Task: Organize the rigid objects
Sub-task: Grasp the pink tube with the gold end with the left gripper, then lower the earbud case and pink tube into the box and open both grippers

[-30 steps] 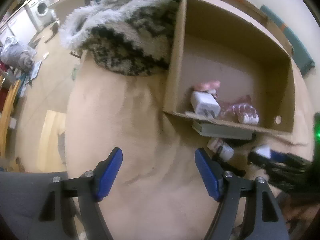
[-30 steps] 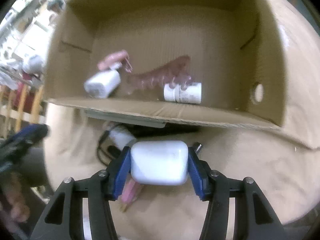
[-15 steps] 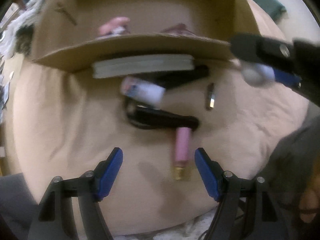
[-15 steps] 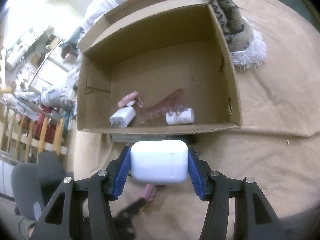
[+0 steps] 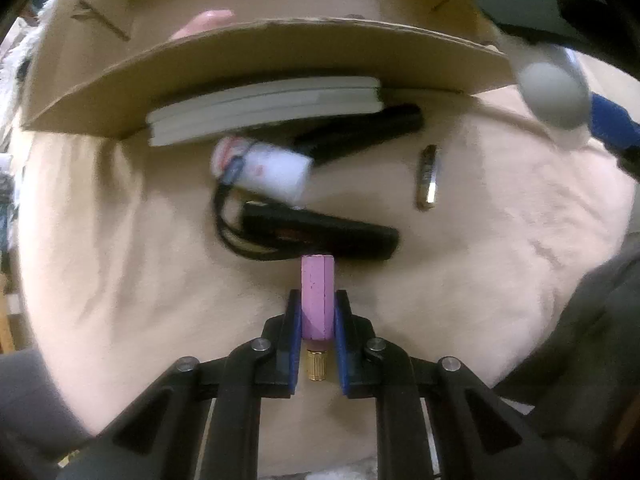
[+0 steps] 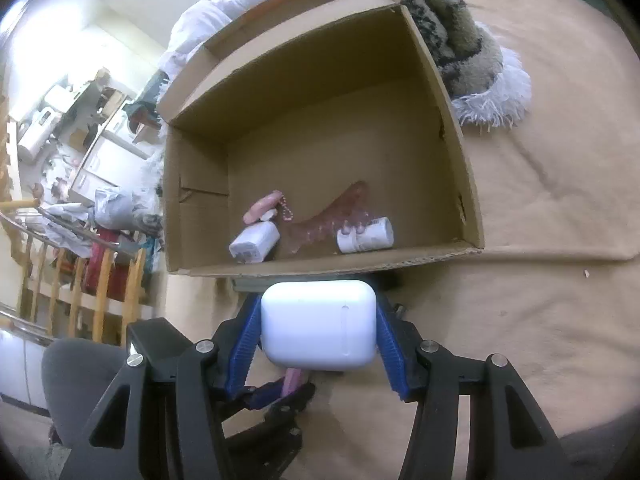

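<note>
On the beige blanket (image 5: 500, 260), the left gripper (image 5: 316, 320) has just clamped the pink stick (image 5: 317, 300) at lower centre, while the right gripper (image 6: 318, 334) grips the white case (image 6: 319, 326).

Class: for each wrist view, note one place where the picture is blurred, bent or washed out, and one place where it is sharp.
Left wrist view: the white bottle is smeared by blur, the cardboard box edge bows from fisheye, the pink stick is crisp. Right wrist view: the room at upper left is washed out, the white rounded case is sharp.

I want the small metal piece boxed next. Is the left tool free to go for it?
Probably not yet: the left tool is shut on the pink stick. The metal piece itself lies uncovered on the blanket.
</note>
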Demonstrator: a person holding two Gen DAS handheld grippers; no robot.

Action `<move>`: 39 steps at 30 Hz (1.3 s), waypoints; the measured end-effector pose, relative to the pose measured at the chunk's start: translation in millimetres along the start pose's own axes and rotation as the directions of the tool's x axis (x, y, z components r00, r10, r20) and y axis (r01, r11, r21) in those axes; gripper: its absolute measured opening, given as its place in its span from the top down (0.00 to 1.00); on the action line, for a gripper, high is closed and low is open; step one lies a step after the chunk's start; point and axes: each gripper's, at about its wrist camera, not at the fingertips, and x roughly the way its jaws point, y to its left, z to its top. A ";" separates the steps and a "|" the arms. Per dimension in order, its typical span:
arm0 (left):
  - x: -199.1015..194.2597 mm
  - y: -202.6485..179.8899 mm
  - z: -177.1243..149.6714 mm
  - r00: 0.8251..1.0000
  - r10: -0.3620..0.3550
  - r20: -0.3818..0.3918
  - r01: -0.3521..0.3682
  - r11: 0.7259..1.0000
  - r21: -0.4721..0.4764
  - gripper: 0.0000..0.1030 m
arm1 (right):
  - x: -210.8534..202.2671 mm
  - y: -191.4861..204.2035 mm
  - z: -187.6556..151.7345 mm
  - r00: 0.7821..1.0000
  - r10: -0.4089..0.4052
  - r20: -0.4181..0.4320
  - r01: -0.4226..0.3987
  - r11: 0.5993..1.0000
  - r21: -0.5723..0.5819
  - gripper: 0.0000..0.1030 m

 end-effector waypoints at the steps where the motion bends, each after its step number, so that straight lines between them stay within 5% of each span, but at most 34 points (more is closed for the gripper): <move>1: -2.0 2.4 -0.8 1.000 0.016 0.001 -0.016 1.000 0.001 0.87 | -0.6 0.4 0.1 1.000 0.003 0.003 -0.003 1.000 -0.001 0.44; 10: -23.5 46.1 -4.1 0.993 0.116 0.033 -0.113 0.991 -0.072 0.87 | -0.2 6.4 -2.6 1.000 0.015 0.005 -0.015 1.000 -0.025 0.44; 16: -48.4 95.9 -3.8 0.982 0.187 0.031 -0.174 0.954 -0.244 0.87 | -0.7 6.8 -2.1 1.000 0.027 0.014 -0.027 1.000 -0.016 0.44; 22: -98.5 112.7 11.3 0.959 0.255 0.121 -0.207 0.928 -0.309 0.87 | -13.4 12.0 -3.0 0.998 0.049 0.047 -0.048 0.998 -0.035 0.44; 33: -135.1 105.9 40.3 0.932 0.261 0.251 -0.183 0.937 -0.297 0.87 | -35.4 23.8 0.7 0.985 0.037 0.168 -0.019 0.994 -0.103 0.44; 39: -139.8 100.6 69.5 0.897 0.266 0.353 -0.183 0.951 -0.250 0.87 | -40.3 21.3 18.4 0.976 0.030 0.218 -0.009 0.995 -0.100 0.44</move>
